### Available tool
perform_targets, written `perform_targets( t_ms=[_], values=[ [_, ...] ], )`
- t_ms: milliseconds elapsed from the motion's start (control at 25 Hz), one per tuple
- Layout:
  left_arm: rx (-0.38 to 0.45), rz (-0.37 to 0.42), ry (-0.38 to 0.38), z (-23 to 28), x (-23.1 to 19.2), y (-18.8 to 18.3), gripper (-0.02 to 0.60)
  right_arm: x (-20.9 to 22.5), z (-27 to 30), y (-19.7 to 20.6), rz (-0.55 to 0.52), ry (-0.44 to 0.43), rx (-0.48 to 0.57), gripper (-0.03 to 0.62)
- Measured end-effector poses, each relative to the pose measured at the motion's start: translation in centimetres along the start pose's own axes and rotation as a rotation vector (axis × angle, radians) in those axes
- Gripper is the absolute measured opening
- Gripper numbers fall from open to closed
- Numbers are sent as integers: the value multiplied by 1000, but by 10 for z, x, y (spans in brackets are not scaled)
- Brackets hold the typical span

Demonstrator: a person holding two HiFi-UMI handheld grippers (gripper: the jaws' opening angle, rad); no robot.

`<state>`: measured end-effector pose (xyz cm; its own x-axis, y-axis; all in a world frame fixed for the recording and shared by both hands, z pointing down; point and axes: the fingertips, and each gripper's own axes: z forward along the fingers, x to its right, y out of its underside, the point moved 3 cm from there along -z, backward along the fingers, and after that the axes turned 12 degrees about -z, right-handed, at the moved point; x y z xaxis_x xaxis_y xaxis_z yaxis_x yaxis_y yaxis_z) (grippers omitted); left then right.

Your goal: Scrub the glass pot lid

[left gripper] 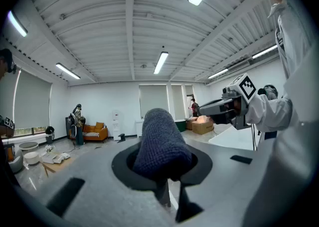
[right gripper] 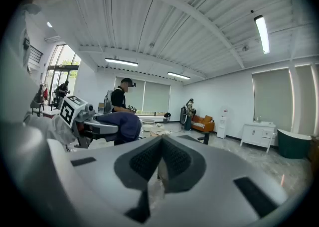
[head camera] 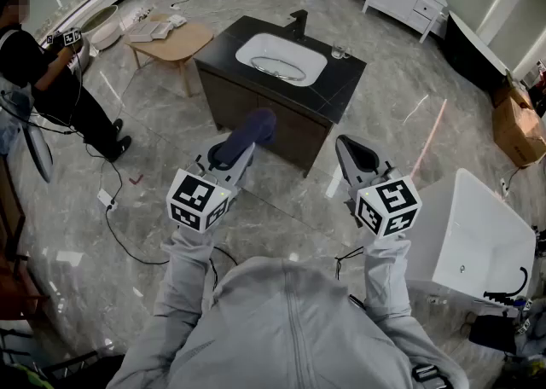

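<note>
Above the floor [head camera: 171,114] | left hand-held gripper [head camera: 230,155] clamps blue cloth [head camera: 252,129] | right hand-held gripper [head camera: 358,157] closed, empty

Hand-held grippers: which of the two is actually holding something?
The left hand-held gripper: its jaws clamp a dark blue knitted cloth. The right hand-held gripper has its jaws shut together with nothing between them.

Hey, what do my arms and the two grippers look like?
The left gripper and right gripper are grey with dark textured pads. Each carries a white cube printed with black square markers. Light grey sleeves cover both arms.
</note>
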<state>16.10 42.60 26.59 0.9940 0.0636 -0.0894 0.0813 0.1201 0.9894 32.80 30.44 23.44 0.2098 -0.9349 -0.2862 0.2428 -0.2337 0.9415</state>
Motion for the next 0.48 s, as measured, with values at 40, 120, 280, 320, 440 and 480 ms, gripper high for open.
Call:
perform_targets(
  t_ms=[40, 120, 280, 320, 440, 480],
  values=[
    [-1, 1, 2, 0, 1, 0, 84, 0, -1, 0, 0, 1, -1, 28],
    [-3, 3, 6, 0, 2, 0, 84, 1, -1, 0, 7, 6, 0, 28],
    [-4, 1, 16, -1, 2, 2, 84, 3, -2, 3, 63, 32, 15, 29],
    [-5, 1, 18, -2, 1, 3, 84, 3, -1, 4, 73, 36, 16, 29],
    [-11, 5, 21, -3, -3, 4, 84, -1, 2, 5, 57, 35, 1, 29],
    [-12, 8, 22, -4, -3, 4, 84, -4, 2, 5, 45, 32, -3, 29]
  ],
)
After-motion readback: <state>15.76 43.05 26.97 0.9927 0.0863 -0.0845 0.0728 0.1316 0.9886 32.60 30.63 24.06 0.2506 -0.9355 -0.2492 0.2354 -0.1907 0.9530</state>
